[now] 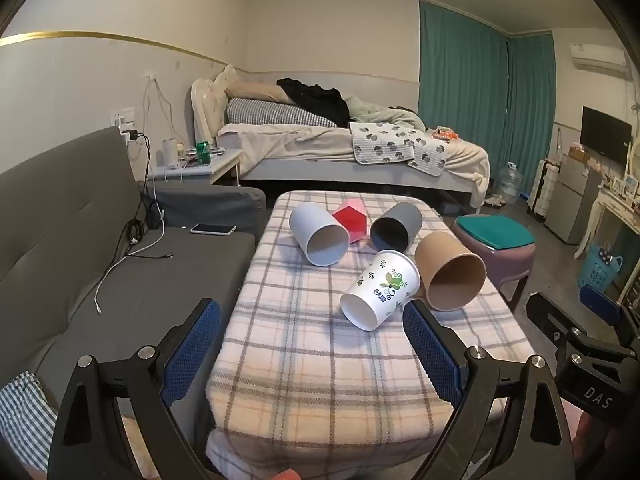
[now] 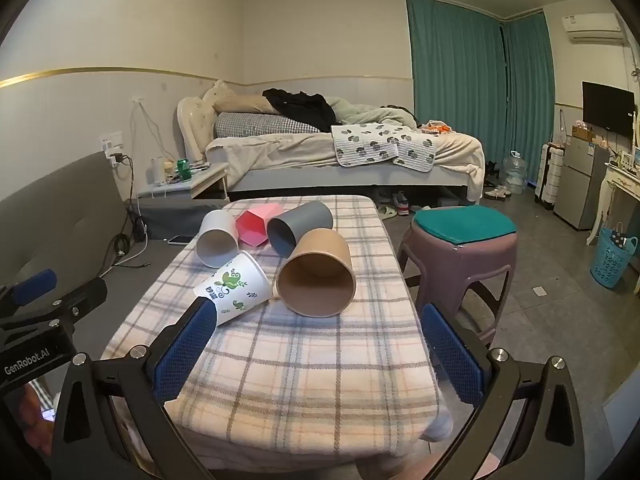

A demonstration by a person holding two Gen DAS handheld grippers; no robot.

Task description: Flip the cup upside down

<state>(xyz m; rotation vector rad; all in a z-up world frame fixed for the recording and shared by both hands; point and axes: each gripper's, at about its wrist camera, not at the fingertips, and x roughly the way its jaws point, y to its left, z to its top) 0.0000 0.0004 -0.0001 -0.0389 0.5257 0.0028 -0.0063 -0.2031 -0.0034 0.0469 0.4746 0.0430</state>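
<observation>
Several cups lie on their sides on a plaid-covered table [image 1: 320, 360]. A white cup with green leaf print [image 1: 380, 292] [image 2: 236, 290] lies nearest, bottom toward me. Beside it lies a brown paper cup [image 1: 450, 276] [image 2: 316, 276], mouth toward me. Farther back lie a pale grey cup [image 1: 318, 234] [image 2: 218, 238], a red-pink hexagonal cup [image 1: 352, 220] [image 2: 256, 226] and a dark grey cup [image 1: 396, 226] [image 2: 298, 226]. My left gripper [image 1: 312, 334] is open and empty, short of the printed cup. My right gripper [image 2: 320, 336] is open and empty, short of the brown cup.
A grey sofa [image 1: 100, 264] with a phone [image 1: 212, 229] and cables stands left of the table. A mauve stool with a teal cushion [image 2: 460, 240] stands to the right. A bed [image 2: 340, 152] is behind, and a blue basket [image 2: 610, 256] at the far right.
</observation>
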